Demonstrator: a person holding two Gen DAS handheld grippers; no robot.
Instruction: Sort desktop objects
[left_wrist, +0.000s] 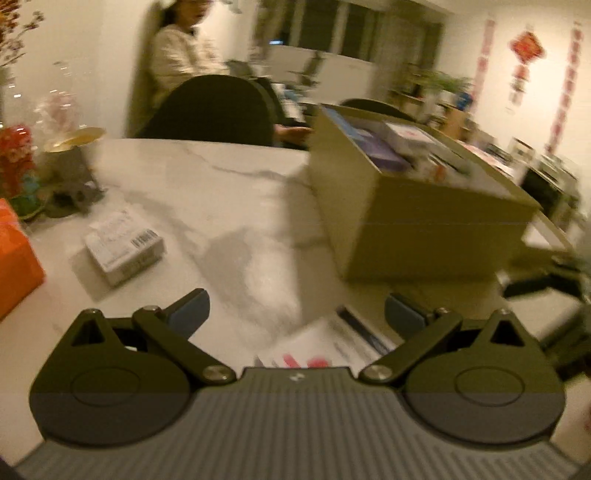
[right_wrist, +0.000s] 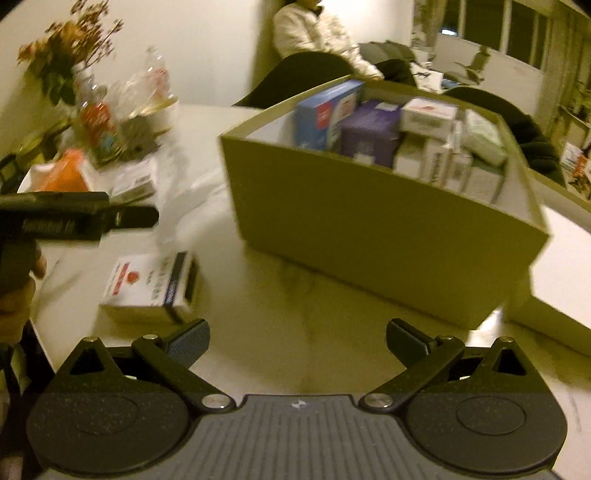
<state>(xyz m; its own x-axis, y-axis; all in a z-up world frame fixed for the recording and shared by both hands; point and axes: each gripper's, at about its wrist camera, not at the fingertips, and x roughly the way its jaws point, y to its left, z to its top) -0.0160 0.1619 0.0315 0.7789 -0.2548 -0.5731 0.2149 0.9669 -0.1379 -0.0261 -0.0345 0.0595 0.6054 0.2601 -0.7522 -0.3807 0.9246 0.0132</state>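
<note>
Both claws hang over a white marbled counter (left_wrist: 229, 173) with their jaws spread wide and nothing between them. The left claw (left_wrist: 297, 314) sits just above a flat white box with red marks (left_wrist: 325, 347), which lies close under its near edge and is blurred. Further to the left lies a small white box with a barcode (left_wrist: 123, 243), and an orange box (left_wrist: 16, 258) stands at the left edge. To the right stands a large tan cardboard box (left_wrist: 417, 225), open at the top. In the right wrist view the right claw (right_wrist: 297, 339) faces that cardboard box (right_wrist: 369, 240), which holds a blue carton (right_wrist: 325, 114), a purple carton (right_wrist: 371, 134) and several white packets. A white box with a red emblem (right_wrist: 147, 291) lies on the counter to the near left, well apart from the claw. A person in a pale top (right_wrist: 314, 33) sits at the far side.
</note>
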